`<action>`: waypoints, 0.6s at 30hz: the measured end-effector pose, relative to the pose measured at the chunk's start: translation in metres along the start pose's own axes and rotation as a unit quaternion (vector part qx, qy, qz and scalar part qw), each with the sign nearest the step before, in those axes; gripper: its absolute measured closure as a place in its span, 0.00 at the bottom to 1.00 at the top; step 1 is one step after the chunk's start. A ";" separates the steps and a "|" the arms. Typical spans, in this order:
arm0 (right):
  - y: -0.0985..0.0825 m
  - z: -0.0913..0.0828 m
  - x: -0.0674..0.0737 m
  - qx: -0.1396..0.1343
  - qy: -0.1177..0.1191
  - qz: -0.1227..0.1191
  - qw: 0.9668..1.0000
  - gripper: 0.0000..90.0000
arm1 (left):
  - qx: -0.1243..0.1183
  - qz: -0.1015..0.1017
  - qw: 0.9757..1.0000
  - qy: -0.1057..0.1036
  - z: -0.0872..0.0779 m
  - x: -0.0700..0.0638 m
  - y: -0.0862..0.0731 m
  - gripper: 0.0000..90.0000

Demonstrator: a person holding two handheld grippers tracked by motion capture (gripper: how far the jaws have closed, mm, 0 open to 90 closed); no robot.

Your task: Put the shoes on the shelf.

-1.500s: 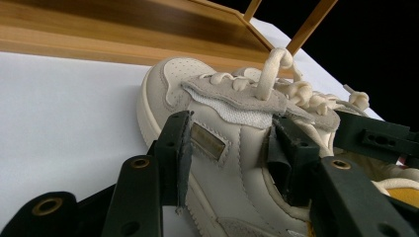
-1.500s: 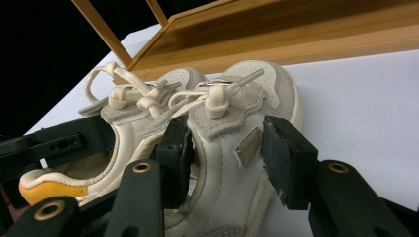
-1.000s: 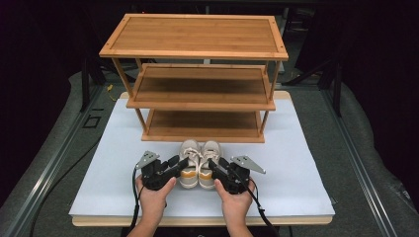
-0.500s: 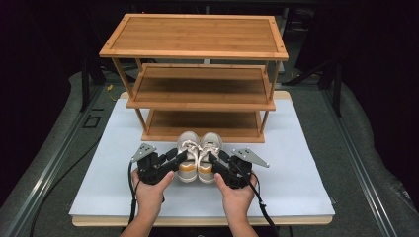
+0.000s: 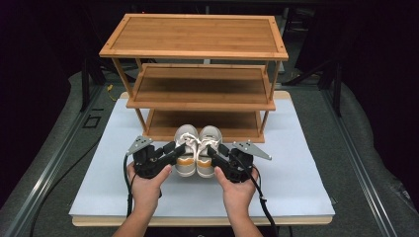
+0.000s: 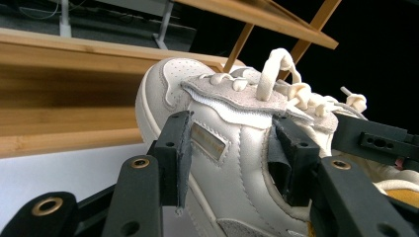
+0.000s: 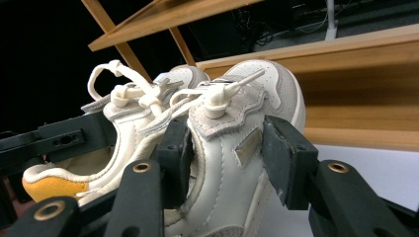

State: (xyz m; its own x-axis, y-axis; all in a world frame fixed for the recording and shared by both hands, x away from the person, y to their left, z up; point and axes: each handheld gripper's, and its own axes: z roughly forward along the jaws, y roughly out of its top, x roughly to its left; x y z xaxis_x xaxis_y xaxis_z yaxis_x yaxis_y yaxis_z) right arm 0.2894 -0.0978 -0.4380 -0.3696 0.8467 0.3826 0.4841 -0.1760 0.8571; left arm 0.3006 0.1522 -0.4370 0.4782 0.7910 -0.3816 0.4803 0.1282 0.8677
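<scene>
A pair of cream sneakers with orange lining stands side by side on the white tabletop [image 5: 296, 168], toes at the front edge of the bamboo rack's bottom shelf [image 5: 232, 122]. My left gripper [image 5: 177, 149] is shut on the left shoe [image 5: 186, 157], one jaw outside its side wall and one inside the opening. In the left gripper view that shoe [image 6: 222, 103] sits between the jaws of the left gripper [image 6: 232, 136]. My right gripper [image 5: 214, 151] is shut the same way on the right shoe [image 5: 207, 148]. The right gripper view shows the right gripper [image 7: 230, 143] clamping the right shoe [image 7: 257, 94].
The three-shelf bamboo rack [image 5: 197, 39] stands at the back of the table; its middle shelf [image 5: 202, 89] and top are bare. Dark floor and metal rails lie on either side. A cable [image 5: 262, 202] trails from the right gripper toward the table's front edge.
Both hands have pushed forward with the shoes, moving the pair away from the table's front edge up to the bottom shelf.
</scene>
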 end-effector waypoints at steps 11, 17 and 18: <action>0.017 -0.005 0.006 -0.002 -0.001 -0.009 1.000 0.62 | -0.005 -0.002 1.000 -0.004 -0.003 -0.006 0.017 0.61; 0.028 -0.009 0.010 -0.016 -0.003 -0.014 1.000 0.62 | -0.008 0.002 1.000 -0.007 -0.006 -0.011 0.028 0.61; 0.030 -0.011 0.010 -0.009 -0.003 -0.015 1.000 0.62 | -0.008 0.002 1.000 -0.007 -0.007 -0.012 0.030 0.61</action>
State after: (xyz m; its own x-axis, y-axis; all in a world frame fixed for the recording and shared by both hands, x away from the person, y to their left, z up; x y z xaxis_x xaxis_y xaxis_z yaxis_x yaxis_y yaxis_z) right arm 0.2916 -0.0999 -0.4046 -0.3792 0.8543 0.3556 0.4594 -0.1598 0.8737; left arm 0.3043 0.1506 -0.4040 0.4912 0.7830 -0.3817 0.4665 0.1336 0.8744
